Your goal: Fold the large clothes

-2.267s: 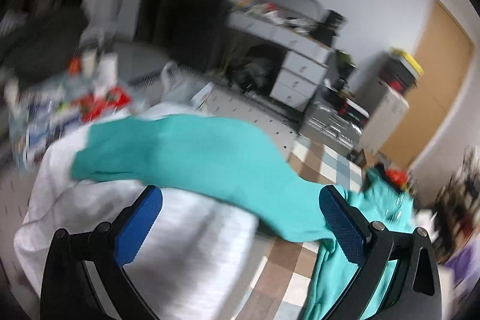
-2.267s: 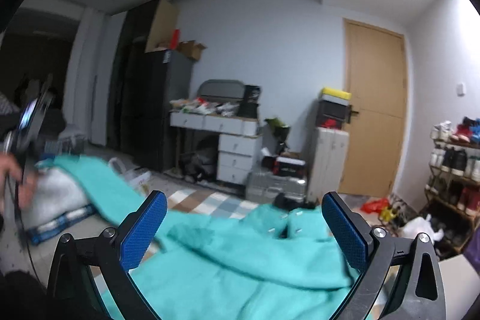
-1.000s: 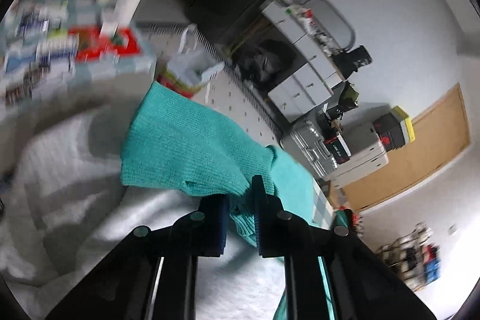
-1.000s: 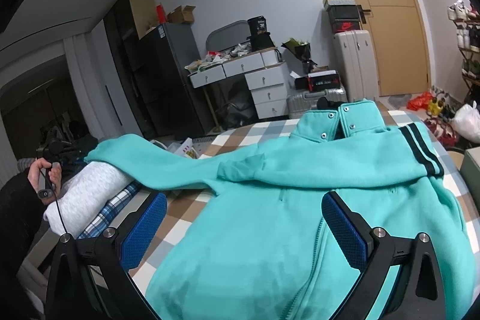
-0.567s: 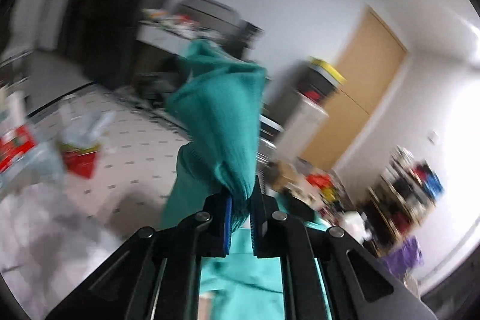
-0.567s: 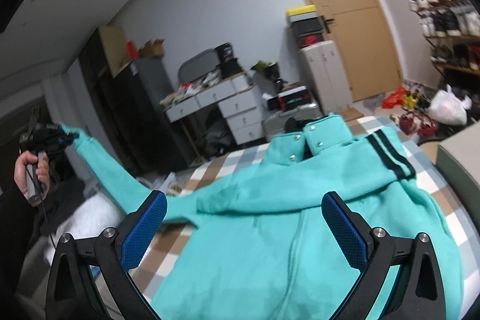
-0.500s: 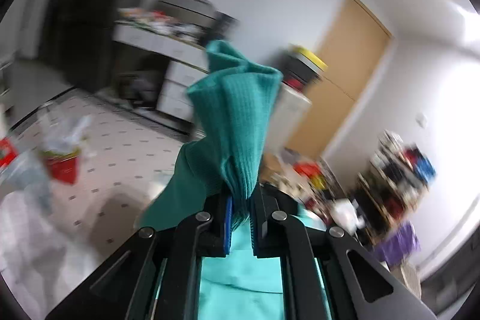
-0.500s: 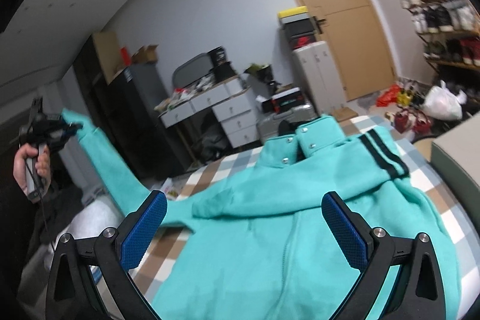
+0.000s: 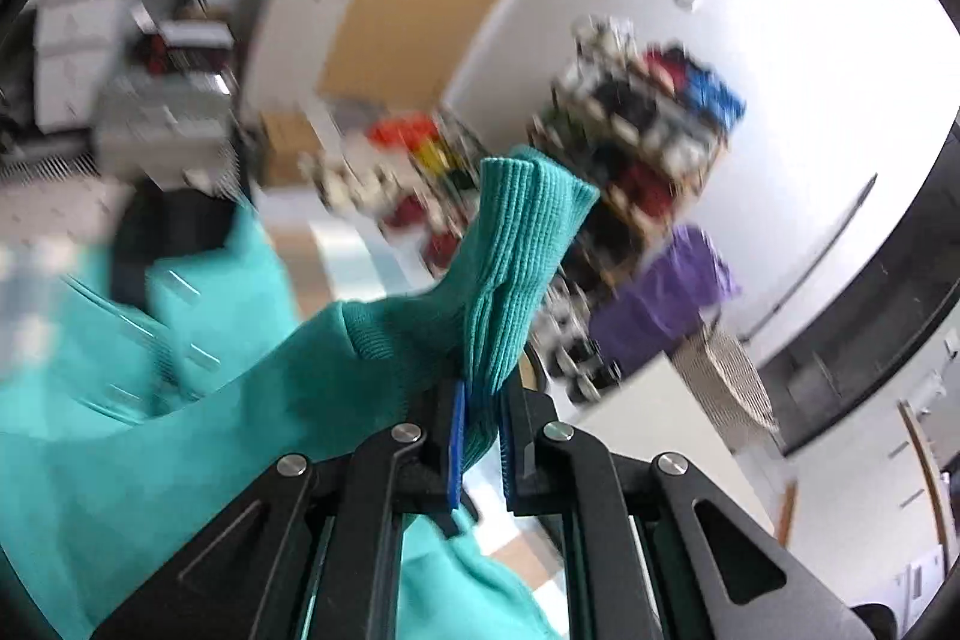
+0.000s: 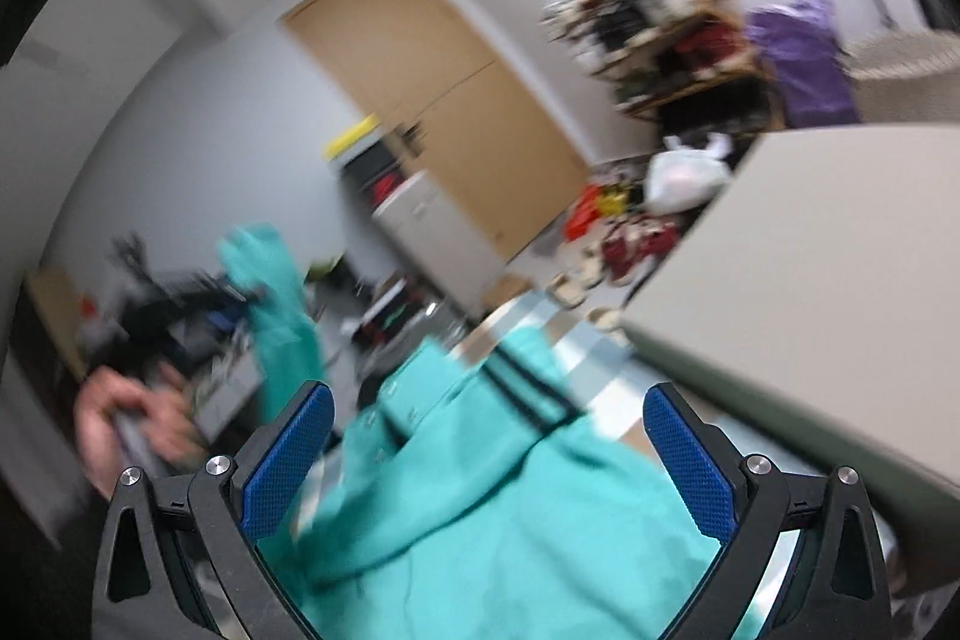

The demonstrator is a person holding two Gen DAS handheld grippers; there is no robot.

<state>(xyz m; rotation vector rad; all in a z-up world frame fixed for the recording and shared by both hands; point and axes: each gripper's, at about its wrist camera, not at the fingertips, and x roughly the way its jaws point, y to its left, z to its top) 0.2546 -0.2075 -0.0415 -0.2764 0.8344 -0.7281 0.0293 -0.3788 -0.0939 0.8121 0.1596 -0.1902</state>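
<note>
The teal jacket lies spread on a checked surface below the right gripper, its snap collar and dark-striped cuff showing between the two blue pads. The right gripper's jaws stand wide apart with nothing between them; the garment is under and beyond them, and whether it touches them cannot be told.

One sleeve rises off the body of the jacket toward the left side of the right wrist view, where the left gripper shows only as a dark blur with the person's hand below it.

In the left wrist view the left gripper has its jaws drawn narrow and clamped on the ribbed cuff of that sleeve. The cuff stands up out of the pinch, bunched and folded on itself, and the sleeve cloth falls away to the left and down toward the rest of the jacket.

Behind it, blurred, are a shoe rack, a purple bag, a wooden door and a pale suitcase.
</note>
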